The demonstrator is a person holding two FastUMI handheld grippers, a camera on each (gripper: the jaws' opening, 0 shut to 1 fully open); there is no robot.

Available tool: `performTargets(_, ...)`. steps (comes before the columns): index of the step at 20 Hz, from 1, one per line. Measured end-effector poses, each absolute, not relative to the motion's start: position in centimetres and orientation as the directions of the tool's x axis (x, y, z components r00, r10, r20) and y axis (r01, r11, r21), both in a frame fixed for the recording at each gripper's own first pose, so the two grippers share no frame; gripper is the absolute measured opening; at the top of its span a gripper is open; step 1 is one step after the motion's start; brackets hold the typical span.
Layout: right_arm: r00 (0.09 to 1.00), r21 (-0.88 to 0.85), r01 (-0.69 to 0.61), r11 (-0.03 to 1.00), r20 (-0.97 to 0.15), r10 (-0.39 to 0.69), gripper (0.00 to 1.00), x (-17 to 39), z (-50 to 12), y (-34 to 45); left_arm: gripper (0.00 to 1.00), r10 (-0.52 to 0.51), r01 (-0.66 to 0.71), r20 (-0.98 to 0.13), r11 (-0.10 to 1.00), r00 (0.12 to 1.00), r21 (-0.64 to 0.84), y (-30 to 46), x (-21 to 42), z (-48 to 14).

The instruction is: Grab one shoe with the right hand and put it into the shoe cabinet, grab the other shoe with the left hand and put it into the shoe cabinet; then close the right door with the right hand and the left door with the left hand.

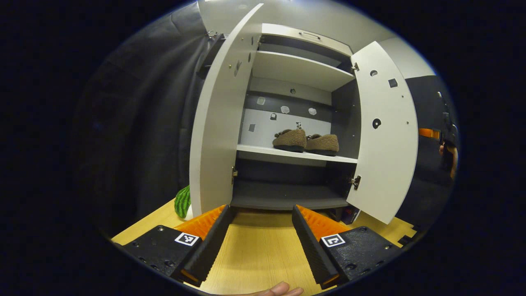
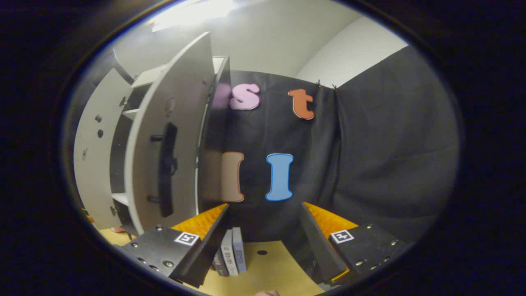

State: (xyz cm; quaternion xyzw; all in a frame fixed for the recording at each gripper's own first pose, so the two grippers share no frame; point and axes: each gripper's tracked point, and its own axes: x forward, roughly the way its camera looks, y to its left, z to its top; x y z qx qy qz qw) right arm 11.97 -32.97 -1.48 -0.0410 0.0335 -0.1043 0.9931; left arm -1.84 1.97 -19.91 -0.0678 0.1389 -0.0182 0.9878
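On mid shelf (image 1: 296,154) | 2 brown fuzzy shoes (image 1: 306,142), side by side

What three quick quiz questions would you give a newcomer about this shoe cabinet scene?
1. True or false: both shoes already sit on a shelf inside the shoe cabinet.
2. Multiple choice: the two cabinet doors are A) both shut, B) both open, C) one open and one shut.
3. Fill in: the right hand-held gripper faces the outside of the right door, where a dark ____ is mounted.

Key: 1 true, side by side on the middle shelf. 2 B, the left door and right door both stand open. 3 handle. The left hand-held gripper is open and empty.
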Motion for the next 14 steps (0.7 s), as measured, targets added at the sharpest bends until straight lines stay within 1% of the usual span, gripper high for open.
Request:
performTargets(1,0.965,-0.118,0.231,0.966,-0.099,-0.243,1.0,12.7,-2.4,-34.2,0.93,-0.051,0.016,-0.251,0.99,0.967,-0.14,2.2,-1.9,-19.6)
performTargets(2,0.949,-0.131,0.266,0.955,-0.141,-0.283,0.98,13.1,-3.2,-35.4,0.93,-0.055,0.022,-0.225,0.989,0.973,-0.148,2.3,-2.0,-19.0)
performTargets(3,0.934,-0.115,0.295,0.949,-0.173,-0.311,1.0,14.3,-3.5,-35.9,0.93,-0.054,0.022,-0.205,0.987,0.977,-0.157,2.6,-2.2,-18.7)
performTargets(4,0.933,-0.082,0.303,0.949,-0.178,-0.313,1.0,15.0,-3.2,-35.5,0.93,-0.052,0.022,-0.187,0.987,0.981,-0.16,2.9,-2.4,-18.3)
performTargets(6,0.953,-0.001,0.257,0.966,-0.162,-0.254,1.0,16.6,-2.5,-32.4,0.92,-0.037,0.011,-0.176,0.989,0.984,-0.146,3.8,-2.7,-18.2)
performTargets(9,0.966,0.035,0.166,0.985,-0.208,-0.156,1.0,18.3,-3.5,-26.5,0.92,-0.032,0.002,-0.194,0.989,0.981,-0.15,4.5,-2.9,-18.7)
performTargets(11,0.955,-0.042,0.194,0.98,-0.22,-0.199,1.0,18.4,-3.8,-26.2,0.92,-0.038,0.004,-0.216,0.988,0.976,-0.157,4.8,-3.2,-19.3)
performTargets(12,0.955,-0.028,0.184,0.982,-0.231,-0.186,0.88,18.0,-3.2,-25.8,0.93,-0.036,0.001,-0.22,0.987,0.975,-0.159,5.1,-3.4,-19.6)
performTargets(14,0.954,-0.02,0.161,0.987,-0.255,-0.161,0.89,17.9,-3.3,-25.2,0.92,-0.03,-0.007,-0.234,0.988,0.972,-0.155,5.6,-3.3,-20.0)
